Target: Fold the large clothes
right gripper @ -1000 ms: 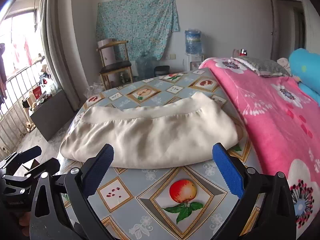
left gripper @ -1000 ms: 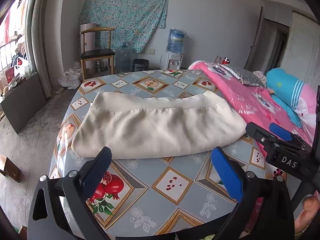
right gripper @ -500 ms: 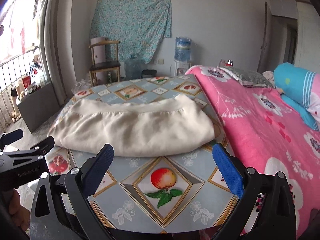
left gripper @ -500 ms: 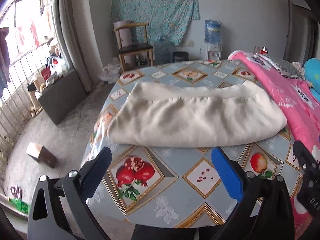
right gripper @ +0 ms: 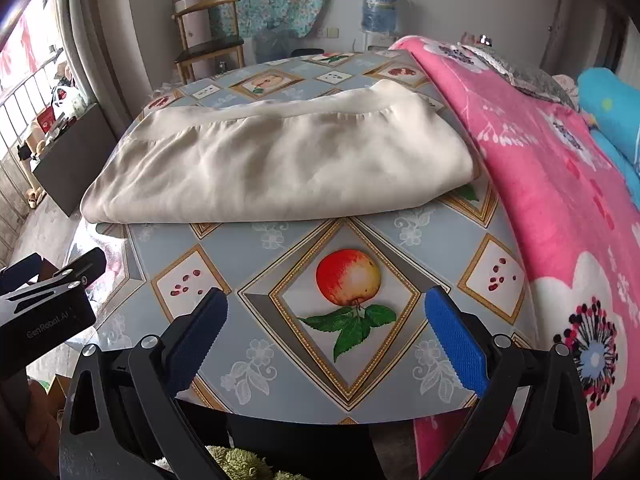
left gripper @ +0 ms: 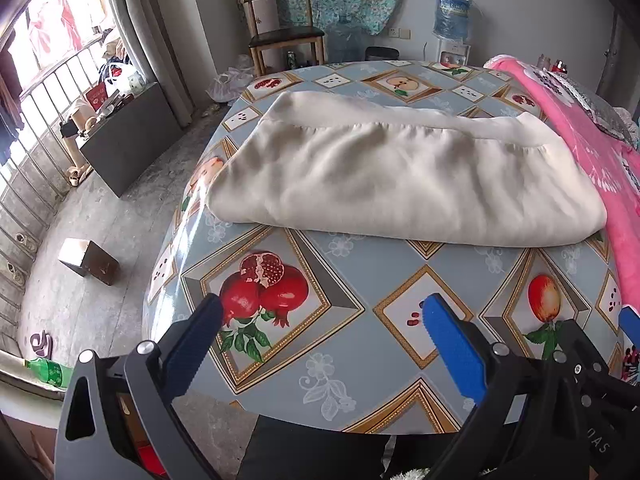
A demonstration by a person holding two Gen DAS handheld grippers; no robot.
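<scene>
A cream garment (left gripper: 400, 176) (right gripper: 280, 164) lies folded into a long flat bundle across the far half of the table (left gripper: 340, 320) (right gripper: 280, 248), which wears a fruit-print cloth. My left gripper (left gripper: 320, 344) hovers open over the table's near edge, well short of the garment, with nothing between its blue pads. My right gripper (right gripper: 326, 332) is open too, over the printed apple, also short of the garment. The left tool's body (right gripper: 44, 304) shows at the left of the right wrist view.
A pink flowered blanket (right gripper: 560, 184) on a bed borders the table's right side. A wooden chair (left gripper: 284, 36) and a water dispenser (left gripper: 452, 16) stand at the far wall. On the floor to the left lie a small box (left gripper: 88, 260) and a dark cabinet (left gripper: 128, 140).
Both grippers have tilted down and shifted left, so the table's near edge and left floor fill more of the views. The garment has not moved. Both stay open.
</scene>
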